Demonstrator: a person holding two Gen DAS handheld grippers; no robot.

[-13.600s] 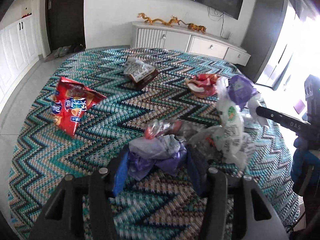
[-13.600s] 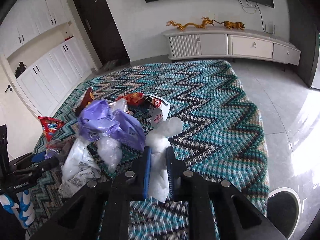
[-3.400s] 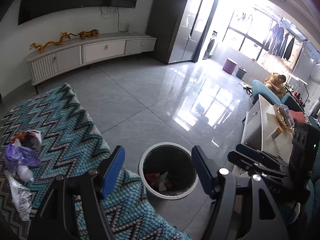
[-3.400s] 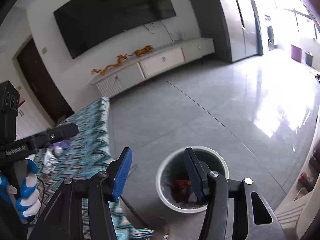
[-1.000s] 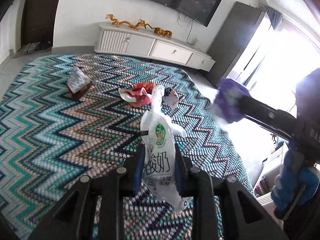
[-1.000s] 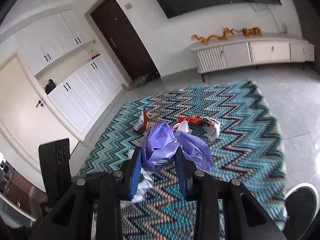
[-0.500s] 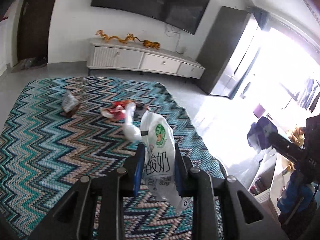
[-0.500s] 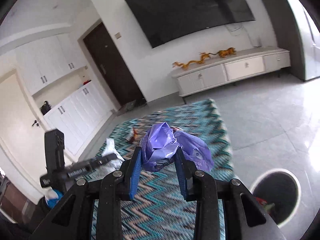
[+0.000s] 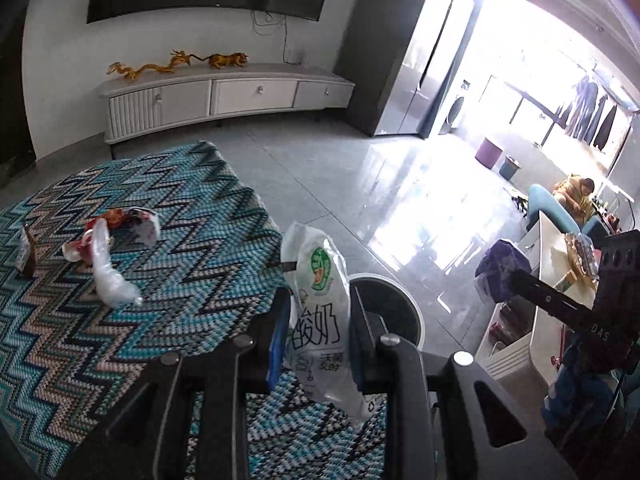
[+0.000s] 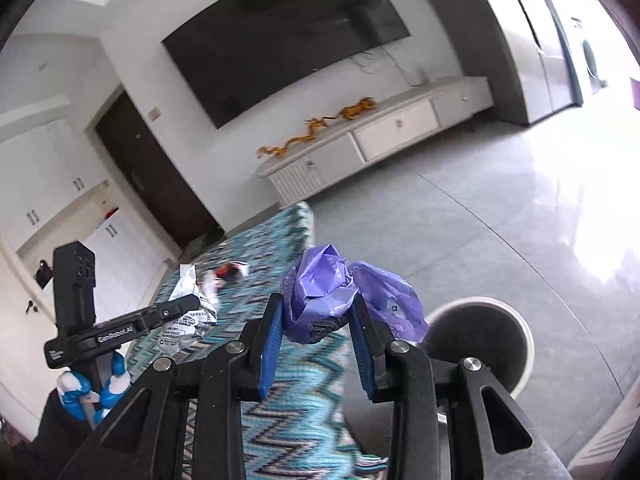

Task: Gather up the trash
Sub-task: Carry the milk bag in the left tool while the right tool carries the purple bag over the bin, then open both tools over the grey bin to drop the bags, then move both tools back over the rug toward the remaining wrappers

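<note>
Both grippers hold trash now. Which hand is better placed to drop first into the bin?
Probably right: its gripper holds the purple bag almost beside the bin.

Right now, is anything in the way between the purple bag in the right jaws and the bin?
Nothing visible. The purple bag is clamped in the right gripper; the open bin stands just beyond, uncovered.

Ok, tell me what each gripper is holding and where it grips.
Left gripper: white yogurt bag, pinched across its middle. Right gripper: purple plastic bag, pinched at its crumpled lower part.
</note>
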